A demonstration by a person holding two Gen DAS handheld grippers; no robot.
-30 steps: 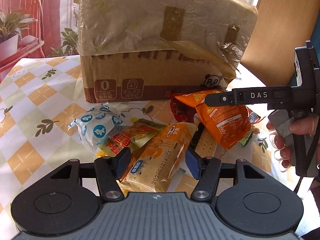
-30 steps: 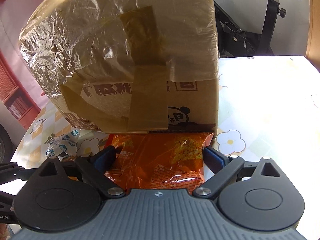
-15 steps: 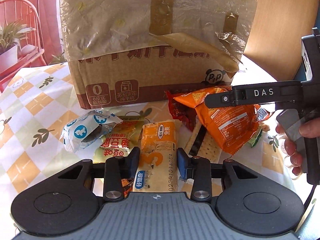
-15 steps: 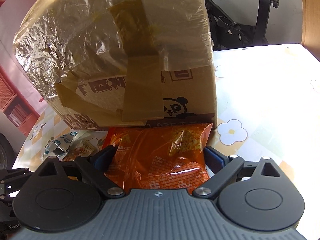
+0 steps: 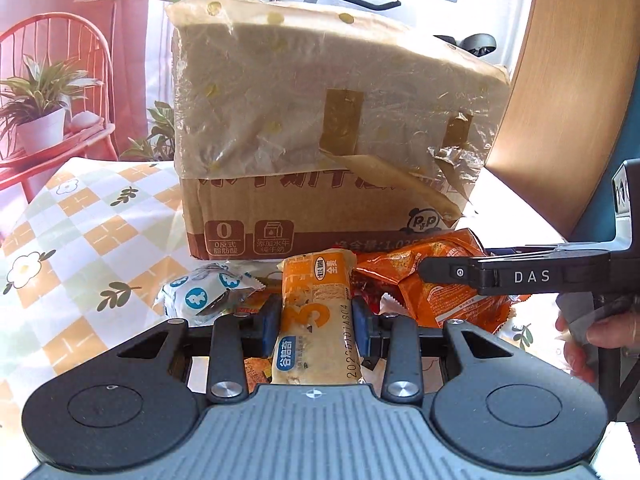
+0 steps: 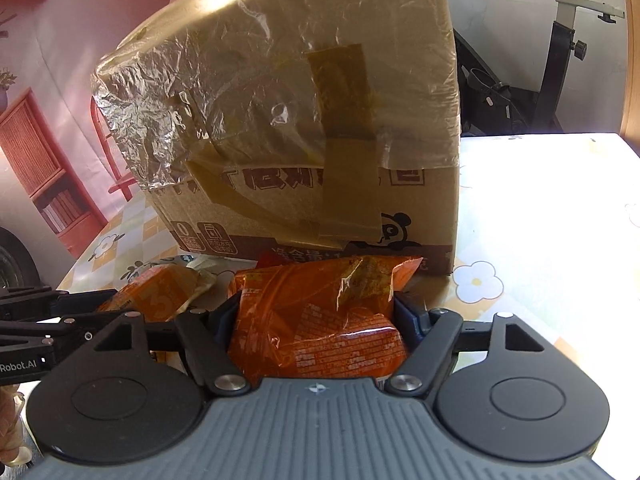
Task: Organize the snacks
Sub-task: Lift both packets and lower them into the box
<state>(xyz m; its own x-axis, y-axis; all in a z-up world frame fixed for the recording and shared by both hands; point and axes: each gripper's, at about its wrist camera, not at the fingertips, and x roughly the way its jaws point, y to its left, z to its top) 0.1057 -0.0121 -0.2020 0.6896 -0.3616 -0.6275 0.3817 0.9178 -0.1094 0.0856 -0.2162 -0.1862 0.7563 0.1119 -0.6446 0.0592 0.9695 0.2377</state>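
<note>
The left gripper has its blue fingers clamped on a long yellow-orange plastic biscuit packet, lifted above the snack pile on the checked, flower-print worktop. The right gripper has just been closing its fingers, which now press both sides of a crinkly orange foil snack bag. Both snacks sit just before the tall plastic-wrapped cardboard box.
</note>
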